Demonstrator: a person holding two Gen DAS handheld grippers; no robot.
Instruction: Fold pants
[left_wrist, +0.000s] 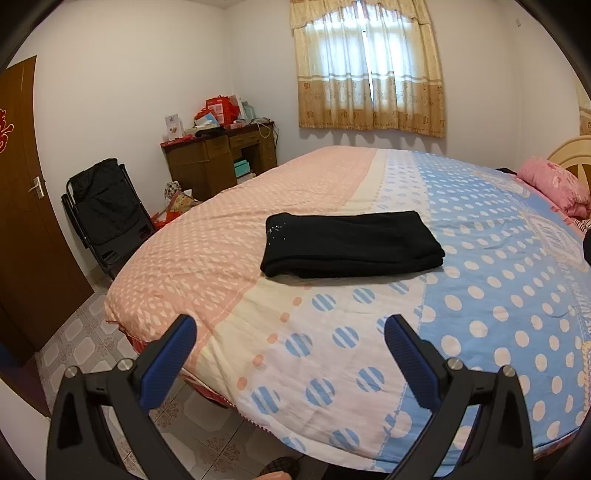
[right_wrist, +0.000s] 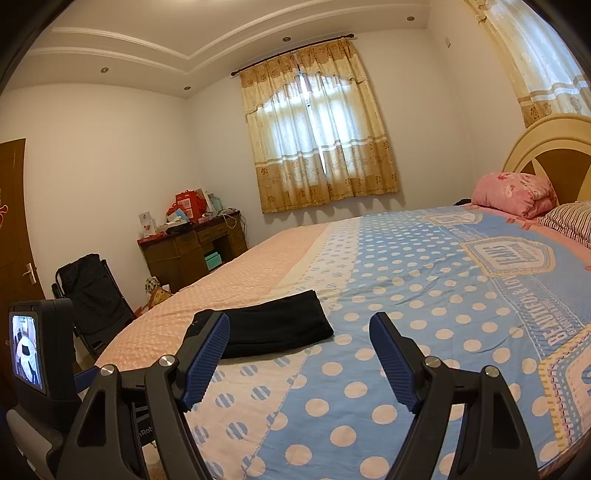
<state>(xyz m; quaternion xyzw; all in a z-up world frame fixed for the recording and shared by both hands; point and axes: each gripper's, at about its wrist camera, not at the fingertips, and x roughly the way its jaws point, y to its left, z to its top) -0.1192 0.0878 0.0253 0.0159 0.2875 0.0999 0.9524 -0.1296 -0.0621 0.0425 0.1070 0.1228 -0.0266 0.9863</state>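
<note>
Black pants (left_wrist: 351, 243) folded flat on quilt (left_wrist: 480, 295), so left gripper (left_wrist: 290, 343) & right gripper (right_wrist: 299, 345) both held back w/ jaws wide open, empty.

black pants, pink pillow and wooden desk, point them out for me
black pants (left_wrist: 351, 243), left wrist view, middle of the folded top layer
pink pillow (right_wrist: 513, 194), right wrist view, middle of its top face
wooden desk (left_wrist: 207, 162), left wrist view, front of its left cabinet

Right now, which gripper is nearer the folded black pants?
Right. The right gripper hangs just short of the pants; the left gripper sits farther back at the bed's edge.
</note>
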